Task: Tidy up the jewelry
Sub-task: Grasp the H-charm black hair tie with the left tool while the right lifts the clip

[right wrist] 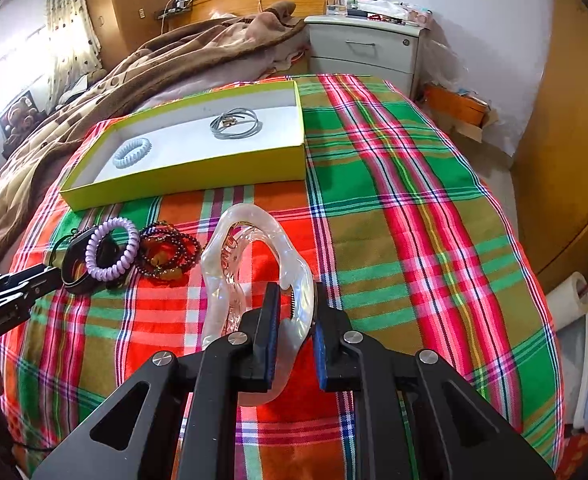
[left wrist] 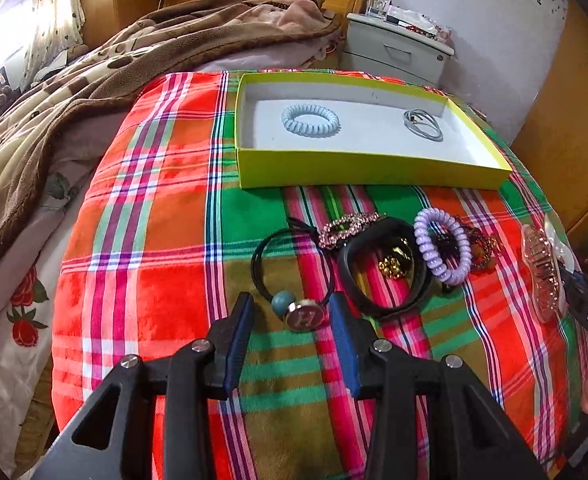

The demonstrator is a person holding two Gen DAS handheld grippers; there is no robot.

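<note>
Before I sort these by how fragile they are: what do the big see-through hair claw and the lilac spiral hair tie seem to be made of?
The big see-through hair claw looks like hard, glossy clear plastic, perhaps acrylic: light glints off its smooth curves and the cloth shows through. The lilac spiral hair tie looks like soft, shiny plastic coil, with evenly ridged loops like a phone cord.

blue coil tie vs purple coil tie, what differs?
Colour: the blue coil tie is pale blue, the purple coil tie lilac.
Place: the blue one sits inside the yellow-green box; the purple one is outside it, in the pile on the plaid cloth.
Pose: the blue one lies flat on the box floor; the purple one is propped, tilted against a black band.
Shared: both are spiral rings, neither held by tongs.
</note>
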